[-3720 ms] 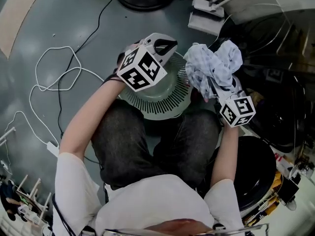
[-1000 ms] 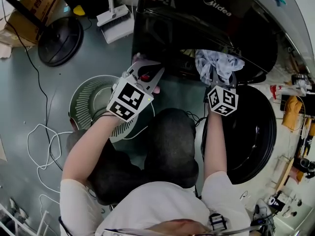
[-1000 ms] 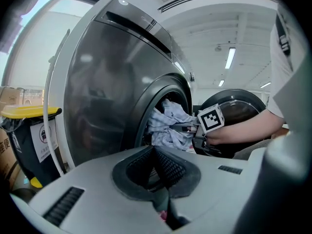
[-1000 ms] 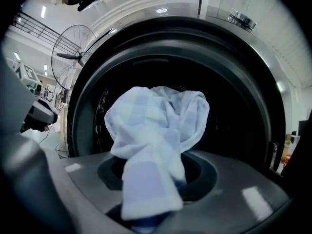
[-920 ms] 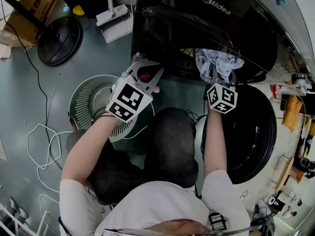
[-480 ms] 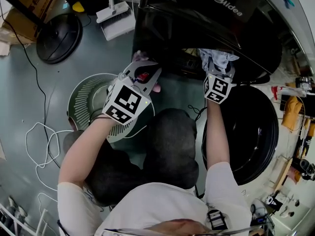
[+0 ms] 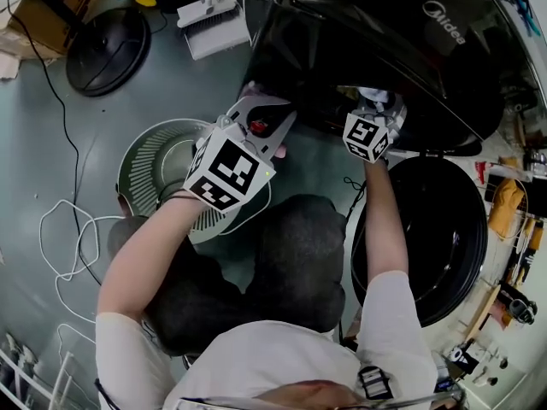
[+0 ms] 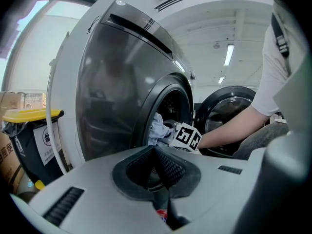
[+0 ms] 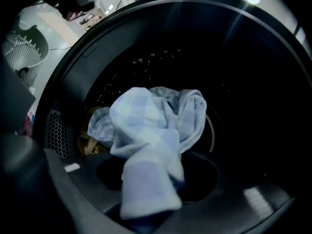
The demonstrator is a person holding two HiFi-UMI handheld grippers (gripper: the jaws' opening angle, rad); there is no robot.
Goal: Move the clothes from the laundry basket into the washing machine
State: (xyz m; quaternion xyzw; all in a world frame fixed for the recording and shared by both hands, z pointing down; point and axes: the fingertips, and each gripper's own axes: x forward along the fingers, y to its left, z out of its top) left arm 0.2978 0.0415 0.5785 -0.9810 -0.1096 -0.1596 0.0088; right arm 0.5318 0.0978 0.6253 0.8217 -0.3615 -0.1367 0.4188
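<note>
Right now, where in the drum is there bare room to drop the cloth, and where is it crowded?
The drum's right side, beyond the cloth clamped in the right gripper, looks bare, as far as the dark shows. The lower left is crowded: a yellowish garment already lies there, close behind the rim.

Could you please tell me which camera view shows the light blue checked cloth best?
The right gripper view: the light blue checked cloth fills the centre against the dark drum. The left gripper view shows a small bunch at the drum opening; the head view shows only a scrap beyond the marker cube.
</note>
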